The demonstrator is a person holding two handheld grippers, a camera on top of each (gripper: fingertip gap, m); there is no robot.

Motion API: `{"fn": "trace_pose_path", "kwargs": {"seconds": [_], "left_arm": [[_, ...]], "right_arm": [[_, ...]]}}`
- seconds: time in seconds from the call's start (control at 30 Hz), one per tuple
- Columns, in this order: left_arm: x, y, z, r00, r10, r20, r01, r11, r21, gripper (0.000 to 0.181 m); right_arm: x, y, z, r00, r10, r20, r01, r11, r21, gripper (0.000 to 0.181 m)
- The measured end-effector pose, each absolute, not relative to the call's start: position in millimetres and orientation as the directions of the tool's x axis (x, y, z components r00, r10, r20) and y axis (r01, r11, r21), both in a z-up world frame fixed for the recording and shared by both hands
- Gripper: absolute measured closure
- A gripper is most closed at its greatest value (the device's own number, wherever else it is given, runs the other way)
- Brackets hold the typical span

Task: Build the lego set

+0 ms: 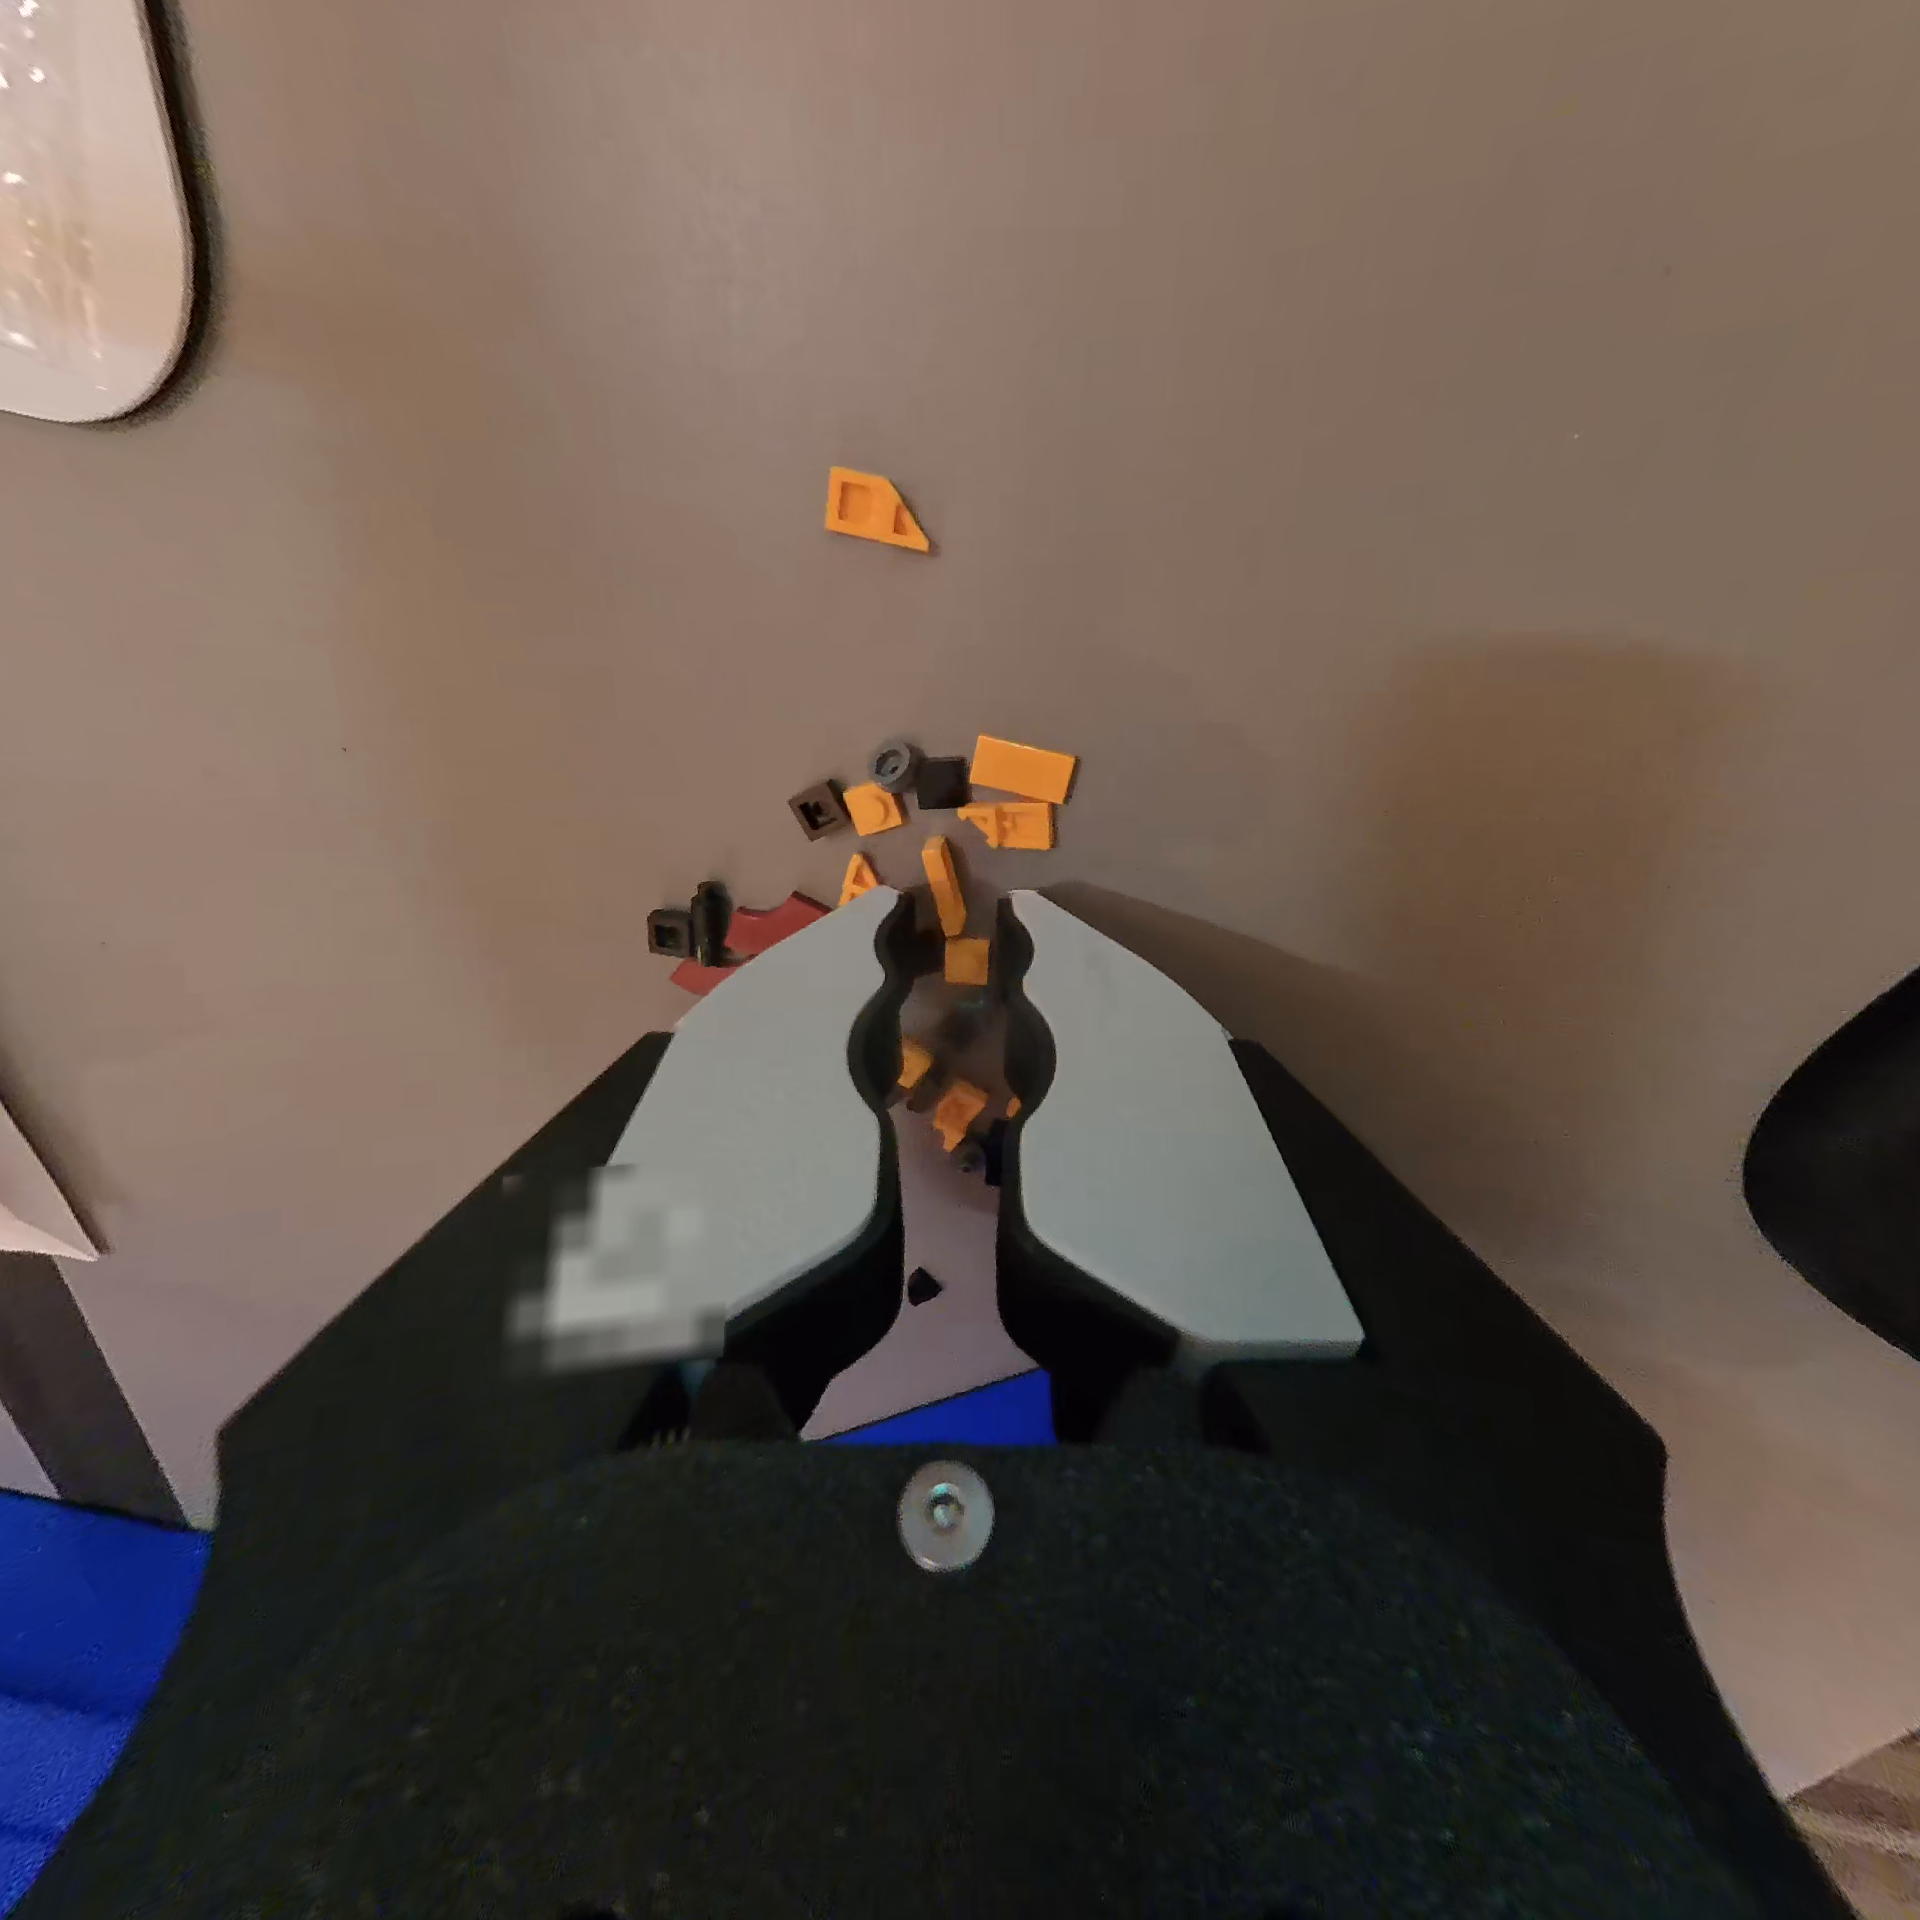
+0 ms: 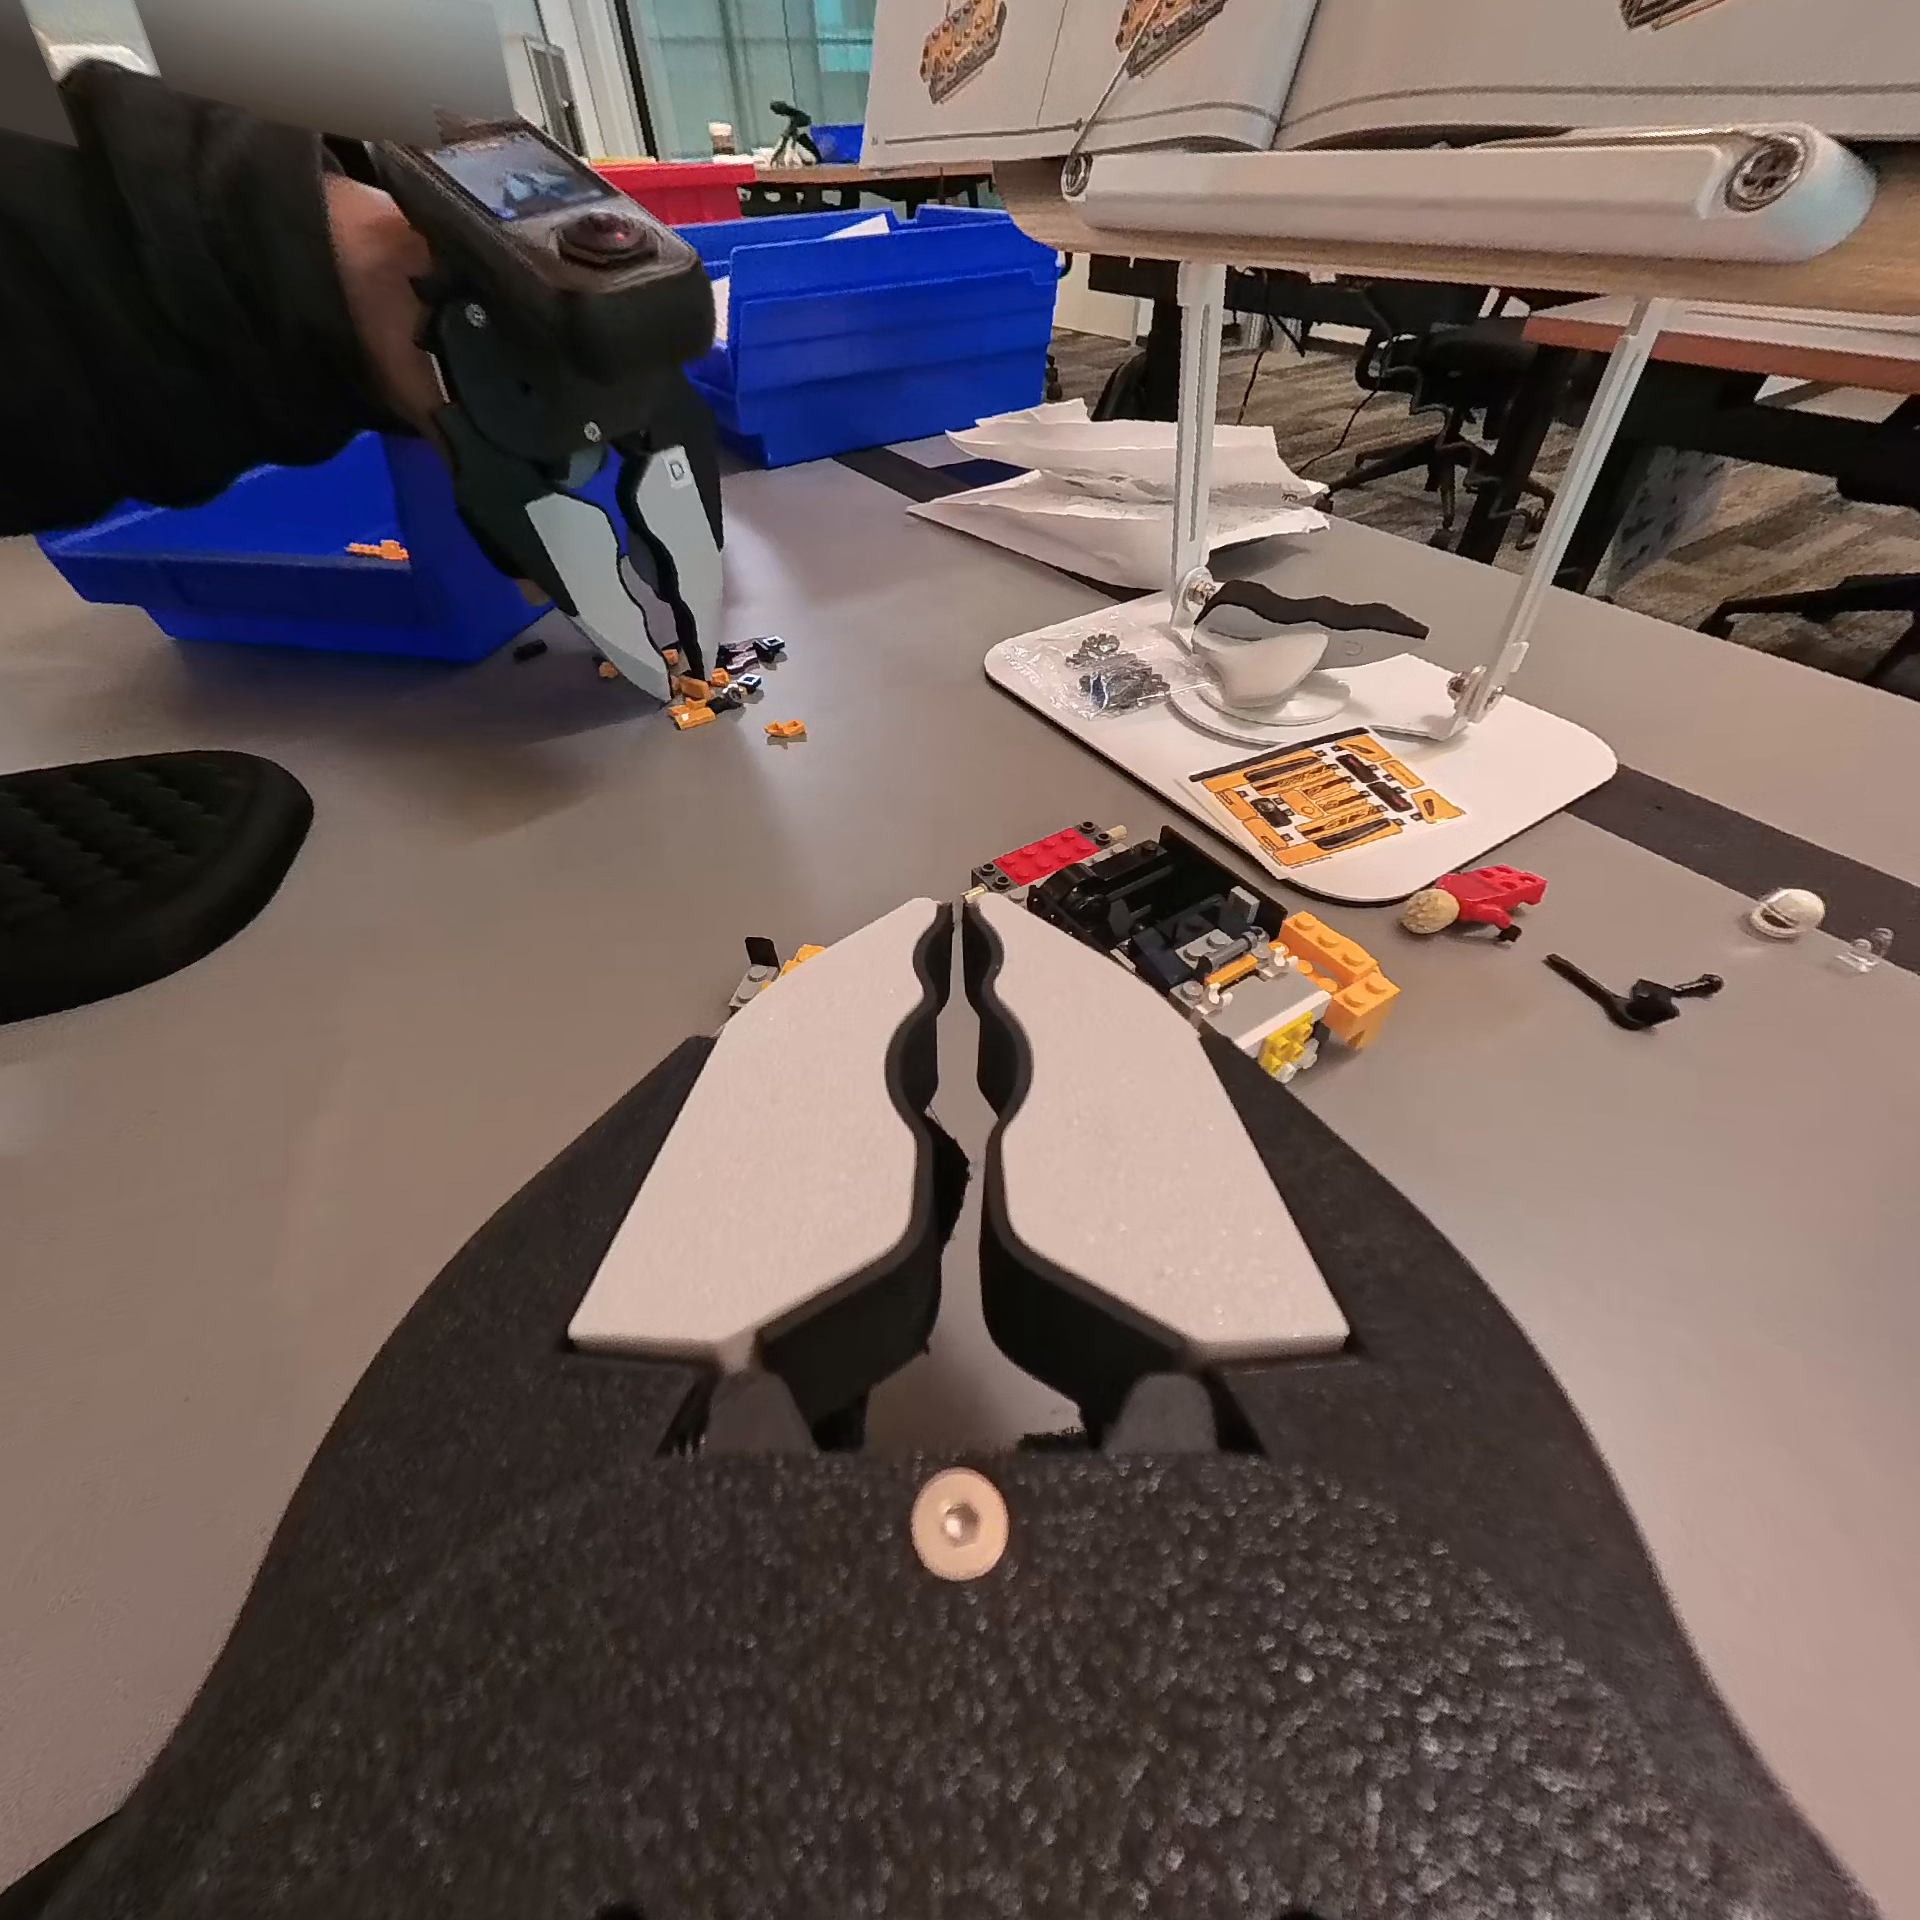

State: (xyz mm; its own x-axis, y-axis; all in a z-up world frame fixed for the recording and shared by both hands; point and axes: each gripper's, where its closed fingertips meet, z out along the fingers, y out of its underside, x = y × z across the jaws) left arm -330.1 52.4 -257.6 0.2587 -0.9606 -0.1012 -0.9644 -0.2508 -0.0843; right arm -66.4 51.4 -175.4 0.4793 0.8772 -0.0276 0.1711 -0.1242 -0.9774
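My left gripper points down into a pile of small loose pieces on the grey table: orange tiles, black bits and a dark red curved piece. Its jaws are a little apart, with a thin orange piece standing between the tips. A lone orange wedge plate lies farther off. The right wrist view shows this gripper over the same pile. My right gripper is shut and empty, just short of the partly built black, orange and grey vehicle.
Blue bins stand behind the pile. A white stand base holds a sticker sheet and a bag of parts; the instruction booklet sits above. A red brick, a black part and a black pad lie nearby. Some 30 centimetres of space lies between my two pairs of fingers. My right gripper's tips are some 20 centimetres from the red brick.
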Motion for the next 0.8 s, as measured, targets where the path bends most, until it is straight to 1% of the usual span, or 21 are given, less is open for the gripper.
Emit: {"fn": "trace_pose_path", "kwargs": {"seconds": [0.17,0.27,0.43,0.57,0.63,0.73,0.8], "left_arm": [[-327,50,-258,0.243,-0.965,-0.099,-0.968,-0.235,-0.09,0.175],[-325,45,-254,0.229,-0.968,-0.108,-0.971,-0.219,-0.09,0.168],[-321,38,-244,0.24,-0.969,-0.057,-0.962,-0.23,-0.149,0.169],[-329,50,-248,0.297,-0.951,-0.086,-0.949,-0.283,-0.142,0.17],[-331,53,-250,0.317,-0.944,-0.093,-0.944,-0.305,-0.129,0.167],[-328,54,-250,0.346,-0.935,-0.075,-0.932,-0.334,-0.141,0.167],[-327,50,-251,0.357,-0.933,-0.042,-0.928,-0.349,-0.131,0.165]], "right_arm": [[-67,51,-176,0.477,0.878,-0.028,0.173,-0.125,-0.977,0.18],[-67,51,-176,0.477,0.878,-0.029,0.173,-0.126,-0.977,0.18],[-67,51,-177,0.473,0.88,-0.032,0.176,-0.13,-0.976,0.18],[-67,50,-178,0.472,0.881,-0.03,0.179,-0.129,-0.975,0.18],[-68,50,-178,0.471,0.882,-0.031,0.18,-0.13,-0.975,0.18],[-68,50,-178,0.469,0.883,-0.031,0.181,-0.13,-0.975,0.18],[-68,50,-178,0.468,0.883,-0.031,0.182,-0.131,-0.975,0.18]]}}
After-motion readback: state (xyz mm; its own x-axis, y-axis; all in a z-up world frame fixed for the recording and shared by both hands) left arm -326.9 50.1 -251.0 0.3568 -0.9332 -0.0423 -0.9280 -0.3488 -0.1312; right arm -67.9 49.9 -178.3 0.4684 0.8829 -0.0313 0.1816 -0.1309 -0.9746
